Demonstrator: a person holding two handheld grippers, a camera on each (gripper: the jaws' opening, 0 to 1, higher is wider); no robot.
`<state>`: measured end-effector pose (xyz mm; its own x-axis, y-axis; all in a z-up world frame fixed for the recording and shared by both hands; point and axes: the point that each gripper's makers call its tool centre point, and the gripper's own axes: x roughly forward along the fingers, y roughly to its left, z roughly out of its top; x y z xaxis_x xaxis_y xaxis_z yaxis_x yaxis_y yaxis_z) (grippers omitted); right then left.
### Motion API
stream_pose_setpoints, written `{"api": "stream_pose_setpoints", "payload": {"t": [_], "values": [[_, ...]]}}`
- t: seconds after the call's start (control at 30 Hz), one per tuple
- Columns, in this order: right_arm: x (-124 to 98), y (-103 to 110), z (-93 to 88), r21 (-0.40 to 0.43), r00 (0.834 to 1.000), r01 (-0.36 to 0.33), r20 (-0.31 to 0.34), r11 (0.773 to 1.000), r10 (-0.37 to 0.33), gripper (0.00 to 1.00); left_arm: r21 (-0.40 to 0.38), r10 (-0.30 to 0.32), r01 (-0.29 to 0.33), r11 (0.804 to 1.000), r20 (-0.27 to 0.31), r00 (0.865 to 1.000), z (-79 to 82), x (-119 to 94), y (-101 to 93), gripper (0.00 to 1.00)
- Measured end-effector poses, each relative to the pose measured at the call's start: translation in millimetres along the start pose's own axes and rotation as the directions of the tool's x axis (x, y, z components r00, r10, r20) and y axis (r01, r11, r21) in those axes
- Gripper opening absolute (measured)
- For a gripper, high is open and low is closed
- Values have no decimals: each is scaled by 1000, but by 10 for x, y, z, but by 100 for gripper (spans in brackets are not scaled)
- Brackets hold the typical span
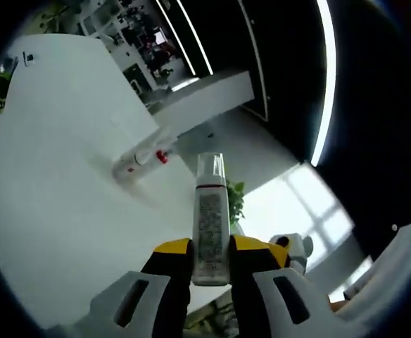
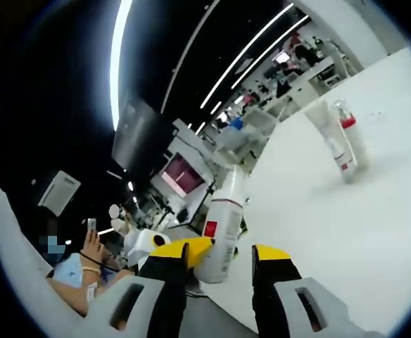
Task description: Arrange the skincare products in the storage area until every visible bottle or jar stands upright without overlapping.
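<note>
White table under both views. Your left gripper has its jaws closed on a slim bottle with a clear cap, held near the table edge. Your right gripper has its jaws spread; a white bottle stands at the left jaw, contact unclear. Two more bottles stand farther across the table.

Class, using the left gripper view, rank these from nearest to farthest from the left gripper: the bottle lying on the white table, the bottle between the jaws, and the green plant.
1. Clear-capped bottle: clamped between the left gripper jaws.
2. Green plant: just right of that bottle, past the table edge.
3. Lying bottle: out on the table, up and left; I judge it slightly farther.
</note>
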<state>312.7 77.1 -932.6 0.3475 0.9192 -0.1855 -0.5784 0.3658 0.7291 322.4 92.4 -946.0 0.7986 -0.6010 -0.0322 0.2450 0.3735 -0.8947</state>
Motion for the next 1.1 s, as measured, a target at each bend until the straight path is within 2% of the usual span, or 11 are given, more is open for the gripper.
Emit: {"api": "stream_pose_setpoints", "payload": {"t": [0.23, 0.3, 0.47, 0.6, 0.67, 0.77, 0.83, 0.93, 1.03, 1.1], "values": [[-68, 2, 41, 13, 1000, 9, 26, 1000, -10, 34, 32, -11, 12, 999, -41, 999, -140, -3, -37, 19], [-68, -8, 24, 9, 1000, 15, 17, 1000, -15, 33, 57, -9, 12, 998, -59, 998, -191, 1, -59, 19], [-79, -66, -27, -19, 999, 41, -15, 999, -42, 31, 171, 9, 15, 985, -135, 991, -387, 38, -110, 19], [-91, -113, -51, -16, 998, 57, -31, 998, -58, 25, 244, -5, 51, 969, -187, 982, -493, 58, -175, 19], [-98, -109, -59, 11, 998, 54, -38, 998, -54, 24, 255, 9, 39, 966, -184, 983, -480, 55, -157, 19], [-111, -113, -79, 20, 997, 58, -55, 998, -56, 24, 277, 5, 52, 960, -203, 979, -495, 43, -144, 19], [-118, -102, -93, 21, 996, 53, -67, 998, -52, 23, 285, -11, 73, 956, -213, 977, -504, 28, -154, 19], [-119, -49, -93, 25, 997, 34, -76, 999, -32, 23, 254, -58, 115, 960, -221, 973, -505, -3, -181, 19], [-131, -46, -102, -21, 994, 39, -104, 999, -41, 18, 234, -82, 139, 962, -236, 968, -536, -11, -214, 19], [-117, 26, -122, -51, 993, 10, -118, 999, -16, 17, 241, -85, 146, 959, -247, 965, -553, -21, -221, 19]]}}
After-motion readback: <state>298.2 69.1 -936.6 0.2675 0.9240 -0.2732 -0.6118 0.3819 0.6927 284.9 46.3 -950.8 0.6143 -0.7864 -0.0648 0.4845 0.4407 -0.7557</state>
